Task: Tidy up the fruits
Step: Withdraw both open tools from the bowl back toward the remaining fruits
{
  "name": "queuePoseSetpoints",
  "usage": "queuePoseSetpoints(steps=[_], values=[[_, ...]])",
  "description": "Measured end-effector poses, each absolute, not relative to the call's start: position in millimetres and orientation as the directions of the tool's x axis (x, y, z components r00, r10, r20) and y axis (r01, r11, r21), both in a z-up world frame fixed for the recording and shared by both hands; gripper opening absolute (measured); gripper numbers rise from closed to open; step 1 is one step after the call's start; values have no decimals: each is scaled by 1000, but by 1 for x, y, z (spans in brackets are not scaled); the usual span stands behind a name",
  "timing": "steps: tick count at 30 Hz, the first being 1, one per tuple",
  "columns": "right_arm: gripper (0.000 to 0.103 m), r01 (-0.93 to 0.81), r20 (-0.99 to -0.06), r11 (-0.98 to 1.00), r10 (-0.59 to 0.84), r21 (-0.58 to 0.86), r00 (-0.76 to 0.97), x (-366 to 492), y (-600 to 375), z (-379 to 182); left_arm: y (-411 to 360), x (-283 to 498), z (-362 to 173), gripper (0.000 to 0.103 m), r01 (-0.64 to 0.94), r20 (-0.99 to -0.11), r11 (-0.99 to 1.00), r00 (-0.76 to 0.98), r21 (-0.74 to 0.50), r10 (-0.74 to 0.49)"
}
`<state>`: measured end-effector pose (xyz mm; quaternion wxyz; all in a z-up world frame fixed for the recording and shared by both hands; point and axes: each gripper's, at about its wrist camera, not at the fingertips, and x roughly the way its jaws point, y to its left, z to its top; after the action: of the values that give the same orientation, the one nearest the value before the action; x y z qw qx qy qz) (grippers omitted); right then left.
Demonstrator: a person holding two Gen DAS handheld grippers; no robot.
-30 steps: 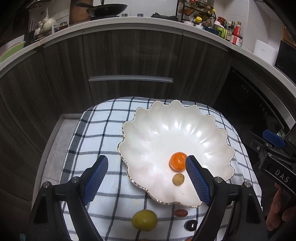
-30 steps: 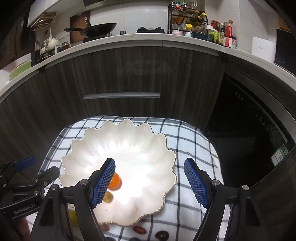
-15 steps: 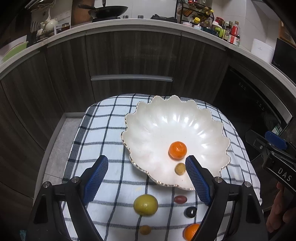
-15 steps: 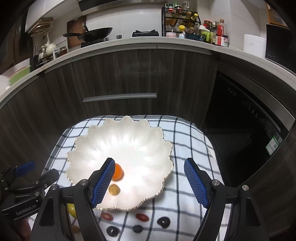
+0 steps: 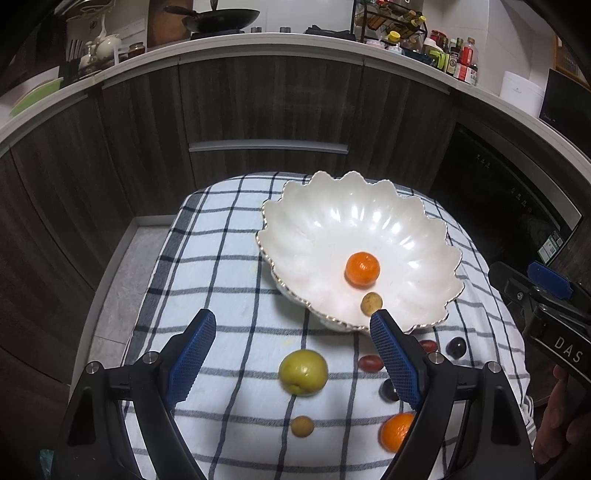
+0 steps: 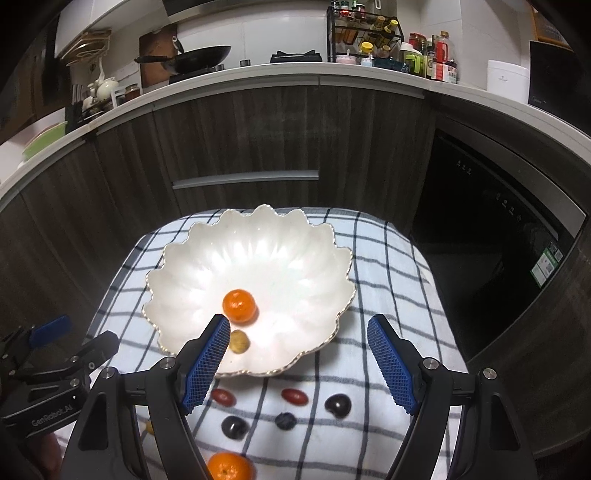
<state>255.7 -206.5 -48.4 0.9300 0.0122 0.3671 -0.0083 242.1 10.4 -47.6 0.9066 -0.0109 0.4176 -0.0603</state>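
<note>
A white scalloped bowl (image 5: 406,221) (image 6: 295,240) stands on a checked cloth (image 5: 221,277) and holds a tangerine (image 5: 362,268) (image 6: 239,305) and a small tan fruit (image 5: 371,302) (image 6: 239,341). In front of the bowl lie a green fruit (image 5: 303,372), another tan fruit (image 5: 302,426), a second tangerine (image 5: 397,431) (image 6: 229,466), red cherry tomatoes (image 6: 294,396) and dark grapes (image 6: 337,405). My left gripper (image 5: 293,349) hangs open above the green fruit. My right gripper (image 6: 297,354) is open over the bowl's near rim, empty.
Dark wooden cabinets (image 5: 258,110) with a drawer handle stand behind the small table. The counter above carries a wok (image 6: 201,57), a spice rack (image 6: 364,33) and bottles. A dark appliance front (image 6: 498,240) is at the right. Grey floor (image 5: 122,280) shows left of the cloth.
Both grippers have drawn back from the bowl toward the near edge of the cloth, so the loose fruit in front of the bowl has come into view. Jaw openings are unchanged.
</note>
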Motion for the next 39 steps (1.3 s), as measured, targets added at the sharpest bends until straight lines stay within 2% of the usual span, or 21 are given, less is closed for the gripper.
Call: queuePoseSetpoints(steps=[22,39], values=[[78,-4,-704,1000,3,1,710,230,-200,-71,10,214,-77,86,96,-776,993,622,-61,-108],[78,8,-743,1000,11,22,669,207,-184,-93,19,195,-96,85,167,-787,985,602,-44,-137]])
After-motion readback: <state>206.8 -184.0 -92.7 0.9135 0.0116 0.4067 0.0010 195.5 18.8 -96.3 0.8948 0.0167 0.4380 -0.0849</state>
